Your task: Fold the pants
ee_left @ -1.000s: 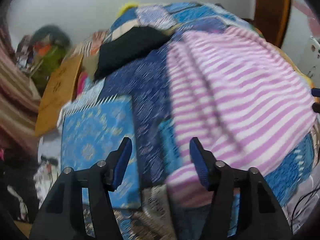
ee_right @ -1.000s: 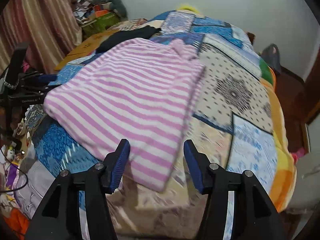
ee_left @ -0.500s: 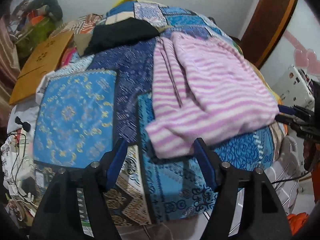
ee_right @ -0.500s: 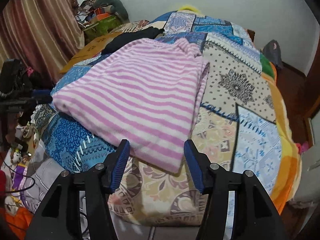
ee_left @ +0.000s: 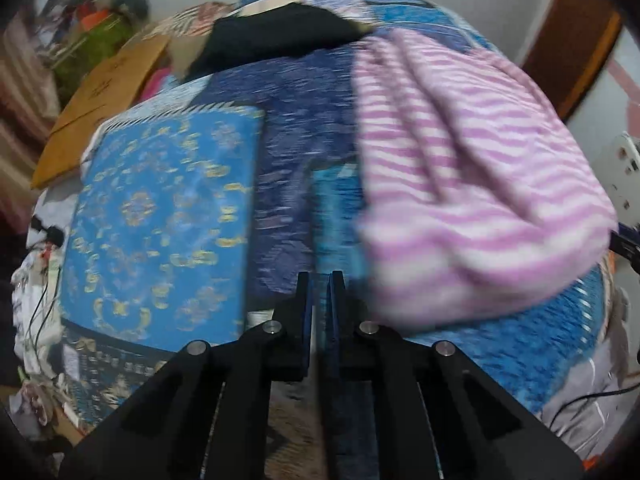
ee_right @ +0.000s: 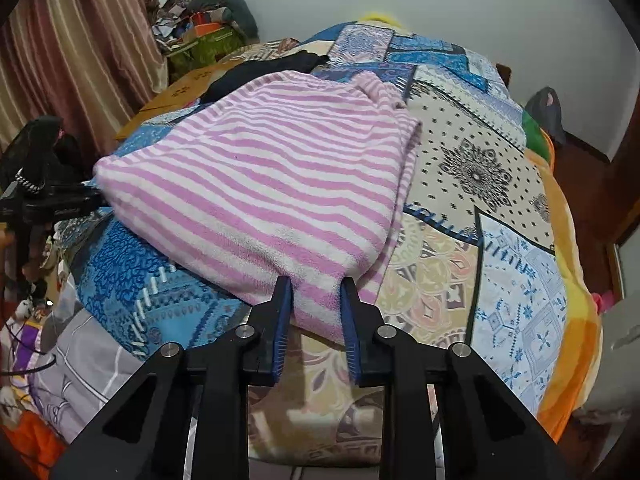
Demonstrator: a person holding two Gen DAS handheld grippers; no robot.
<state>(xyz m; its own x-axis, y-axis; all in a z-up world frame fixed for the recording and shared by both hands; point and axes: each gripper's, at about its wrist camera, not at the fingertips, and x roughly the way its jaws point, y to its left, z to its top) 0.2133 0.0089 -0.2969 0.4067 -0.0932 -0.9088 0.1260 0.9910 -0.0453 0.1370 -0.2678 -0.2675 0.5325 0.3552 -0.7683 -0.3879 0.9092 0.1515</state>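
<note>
Right gripper [ee_right: 314,294] clamps the striped pants [ee_right: 264,184] ahead of it; left gripper [ee_left: 319,292], just closed, grips nothing beside them.

light: even, soft indoor | left wrist view: strong motion blur | right wrist view: sharp | edges: fisheye bend, dark corners

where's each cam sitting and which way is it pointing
Left wrist: on the left gripper, looking steeply down along its shut fingers at the patchwork bedspread; pink striped pants on the right.
Right wrist: on the right gripper, looking down the bed; its jaws, just closing, flank the pants' near corner.
Shared: pants, bedspread, black garment; the left gripper shows at the right view's left edge.
</note>
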